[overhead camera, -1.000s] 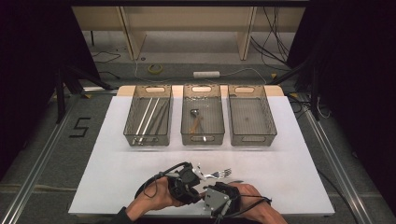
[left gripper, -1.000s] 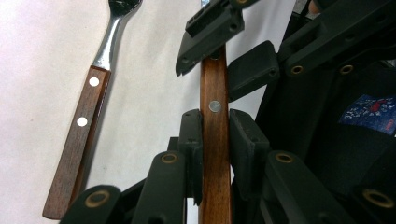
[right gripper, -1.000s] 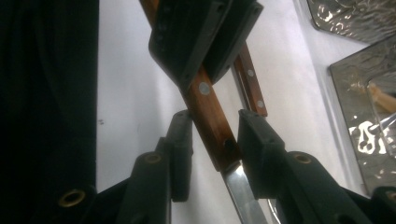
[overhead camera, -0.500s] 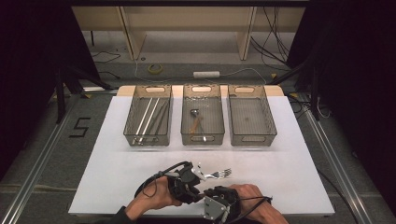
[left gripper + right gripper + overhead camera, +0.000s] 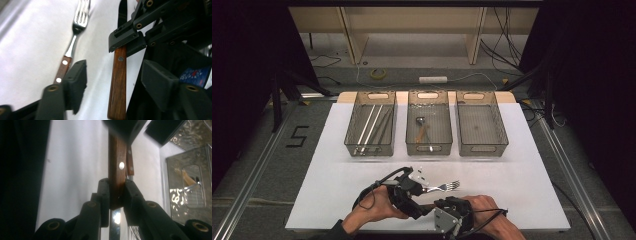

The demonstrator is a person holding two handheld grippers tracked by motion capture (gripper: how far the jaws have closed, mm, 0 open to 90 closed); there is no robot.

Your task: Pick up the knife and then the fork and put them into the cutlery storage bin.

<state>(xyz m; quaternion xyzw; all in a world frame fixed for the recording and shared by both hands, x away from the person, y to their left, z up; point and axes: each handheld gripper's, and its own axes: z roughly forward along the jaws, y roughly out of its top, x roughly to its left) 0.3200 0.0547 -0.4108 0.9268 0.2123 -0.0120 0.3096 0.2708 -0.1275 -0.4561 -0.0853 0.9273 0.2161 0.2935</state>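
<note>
Right gripper clamps a wooden-handled knife, left gripper (jaws just opened) straddles it untouching, fork beside.

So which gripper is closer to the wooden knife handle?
Right. The right gripper is clamped on the wooden knife handle. The left gripper has just been opening; the handle sits between its jaws, untouched.

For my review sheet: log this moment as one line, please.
left gripper: jaws just opened, off wooden-handled utensil | right gripper: shut on its handle | fork: on table | phase: handover
</note>
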